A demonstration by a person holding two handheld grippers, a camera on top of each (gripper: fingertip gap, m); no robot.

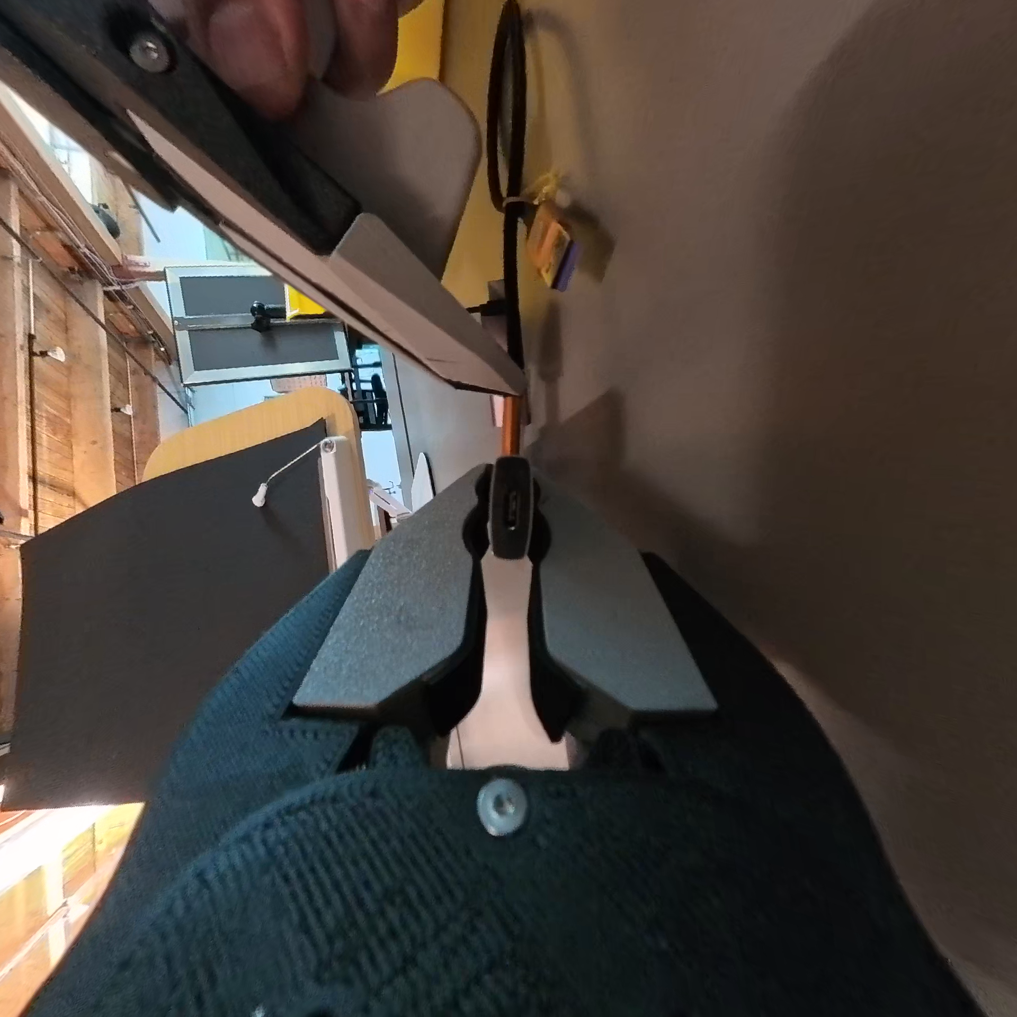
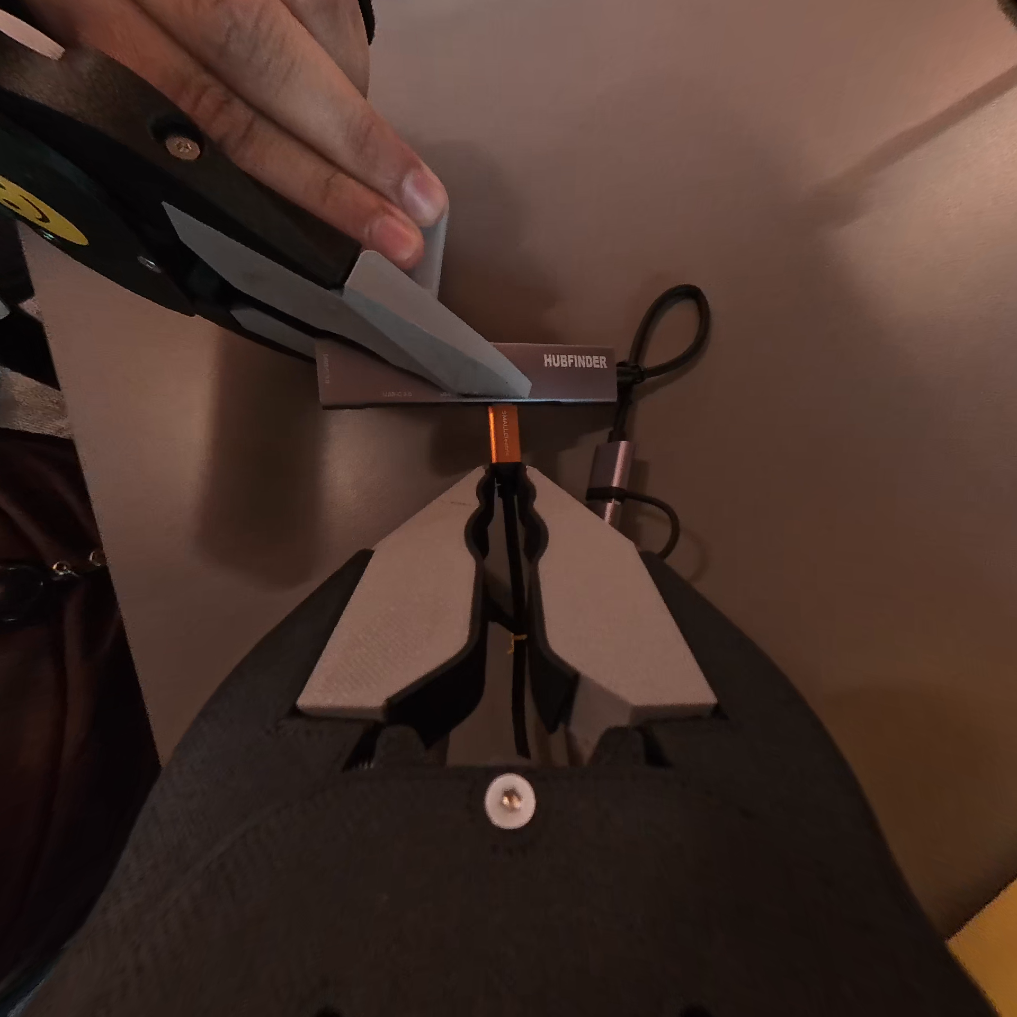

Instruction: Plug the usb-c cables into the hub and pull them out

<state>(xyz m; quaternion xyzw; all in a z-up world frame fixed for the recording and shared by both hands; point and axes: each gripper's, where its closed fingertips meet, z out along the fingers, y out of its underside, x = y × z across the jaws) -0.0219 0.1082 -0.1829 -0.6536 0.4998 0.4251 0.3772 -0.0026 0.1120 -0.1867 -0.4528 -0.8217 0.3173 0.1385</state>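
Observation:
A grey usb hub (image 2: 572,379) lies on the beige table. My left gripper (image 2: 484,374) comes in from the upper left and is shut on the hub; in the left wrist view its fingertips (image 1: 509,495) clamp the hub's end (image 1: 509,512), where one port shows. My right gripper (image 2: 506,476) is shut on the black usb-c cable (image 2: 514,605) just behind its orange connector (image 2: 503,435). The connector sits flush against the hub's front edge. In the left wrist view the connector (image 1: 512,426) shows beyond the hub, with the right gripper (image 1: 495,374) reaching to it.
The hub's own black lead (image 2: 671,330) loops at the right, tied, and ends in a grey plug (image 2: 611,484); the lead also shows in the left wrist view (image 1: 509,165), beside a small yellow and purple item (image 1: 556,247). A yellow surface (image 2: 985,935) lies at the near right.

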